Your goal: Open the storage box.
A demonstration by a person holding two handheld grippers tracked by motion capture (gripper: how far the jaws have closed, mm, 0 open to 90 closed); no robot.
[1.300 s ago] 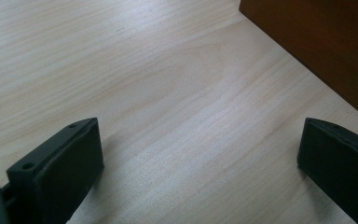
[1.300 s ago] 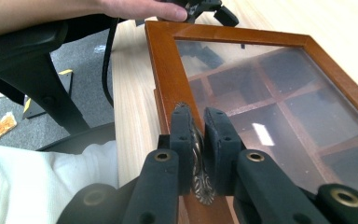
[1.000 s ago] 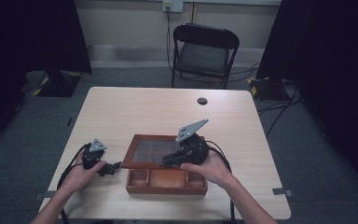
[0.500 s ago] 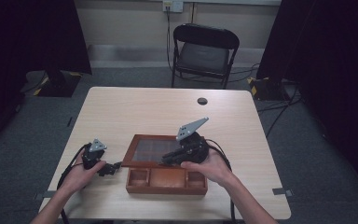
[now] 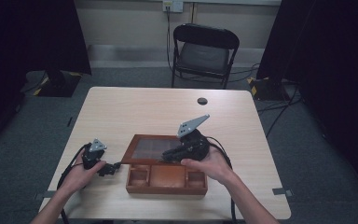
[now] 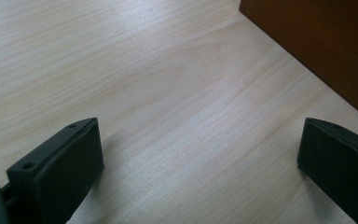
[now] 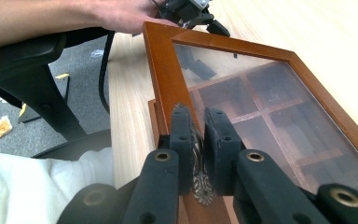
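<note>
Right tongs [image 7: 197,122] clamp the lid's metal latch [image 7: 199,179].

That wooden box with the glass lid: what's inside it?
Through the glass lid of the wooden box show wooden dividers forming compartments. Three front ones look empty in the high view. Reflections hide what the rest hold.

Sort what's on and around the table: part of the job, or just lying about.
Part of the job: wooden box, its glass lid, lid's metal latch, right gripper, left gripper.
Lying about: small black disc, folding chair.
</note>
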